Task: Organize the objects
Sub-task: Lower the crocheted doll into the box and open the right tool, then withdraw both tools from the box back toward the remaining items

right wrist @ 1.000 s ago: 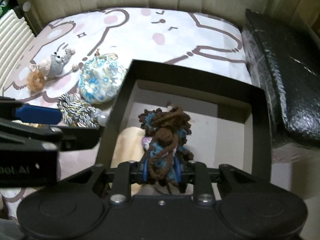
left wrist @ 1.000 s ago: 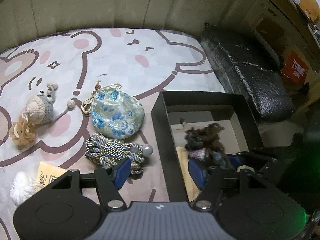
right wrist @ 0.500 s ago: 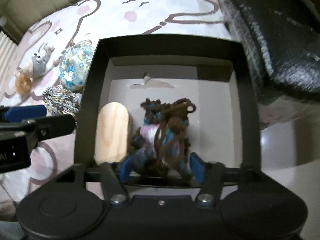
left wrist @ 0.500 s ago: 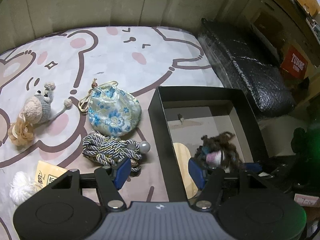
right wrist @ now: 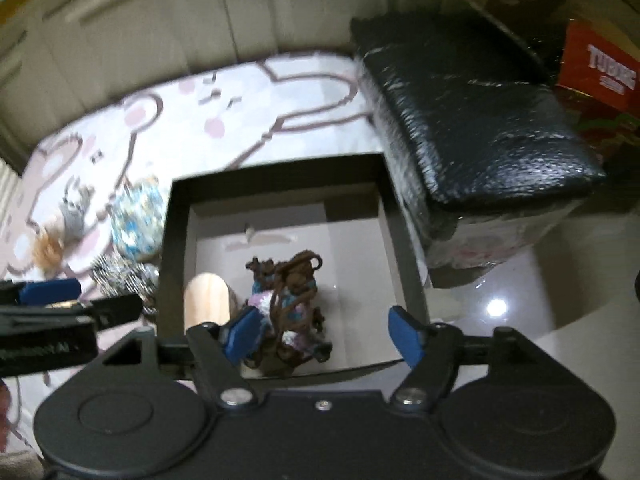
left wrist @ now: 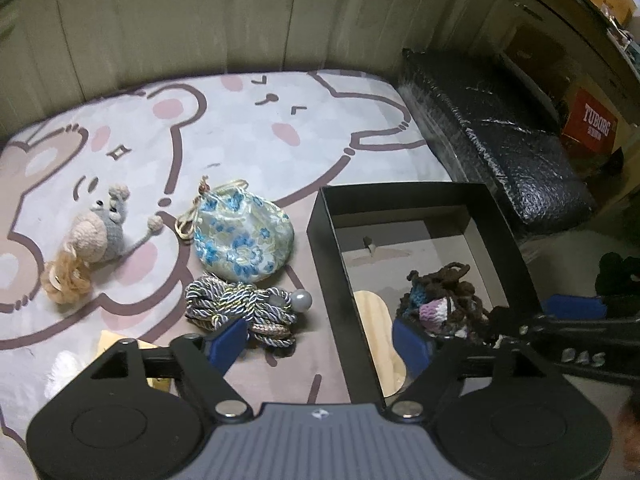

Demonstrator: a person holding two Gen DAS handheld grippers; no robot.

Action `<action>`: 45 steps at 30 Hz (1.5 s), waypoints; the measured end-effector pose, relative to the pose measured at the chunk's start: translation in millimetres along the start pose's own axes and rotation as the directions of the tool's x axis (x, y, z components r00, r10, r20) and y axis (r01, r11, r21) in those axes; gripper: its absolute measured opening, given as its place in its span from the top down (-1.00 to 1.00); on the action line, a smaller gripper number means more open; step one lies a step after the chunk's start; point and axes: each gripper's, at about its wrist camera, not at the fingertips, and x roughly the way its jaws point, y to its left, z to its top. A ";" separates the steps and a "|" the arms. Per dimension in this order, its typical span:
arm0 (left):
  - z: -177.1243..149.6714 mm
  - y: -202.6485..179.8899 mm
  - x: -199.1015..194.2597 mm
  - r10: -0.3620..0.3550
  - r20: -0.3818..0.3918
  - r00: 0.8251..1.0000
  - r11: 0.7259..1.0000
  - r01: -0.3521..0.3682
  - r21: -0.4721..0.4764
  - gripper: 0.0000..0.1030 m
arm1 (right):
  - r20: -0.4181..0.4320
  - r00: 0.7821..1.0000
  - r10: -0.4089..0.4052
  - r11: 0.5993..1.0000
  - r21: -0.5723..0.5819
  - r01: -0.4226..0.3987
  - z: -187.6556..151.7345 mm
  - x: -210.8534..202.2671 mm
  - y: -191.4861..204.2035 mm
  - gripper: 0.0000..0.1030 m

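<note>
Tangled brown-and-blue yarn doll (right wrist: 290, 304)

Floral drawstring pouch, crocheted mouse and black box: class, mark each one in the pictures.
floral drawstring pouch (left wrist: 243, 242), left wrist view, middle of its blue-flowered fabric.
crocheted mouse (left wrist: 98, 236), left wrist view, its beige and grey body.
black box (right wrist: 174, 236), right wrist view, its left wall.

Soft cloth and yarn things beside a matt black cardboard box (left wrist: 496, 216).
A shiny floral satin pouch (left wrist: 240, 240), a glossy twisted cord bundle (left wrist: 236, 304) and a crocheted yarn mouse (left wrist: 100, 232) lie on a printed fabric mat (left wrist: 240, 136); a fuzzy yarn doll (right wrist: 288, 292) and smooth pale wood piece (right wrist: 206, 304) sit inside.
</note>
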 end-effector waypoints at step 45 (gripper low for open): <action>-19.4 11.6 -61.0 0.116 0.150 0.982 0.993 -0.120 0.020 -1.00 | 0.194 0.979 -0.065 0.998 0.020 0.062 -30.0 -58.4 -12.6 -1.00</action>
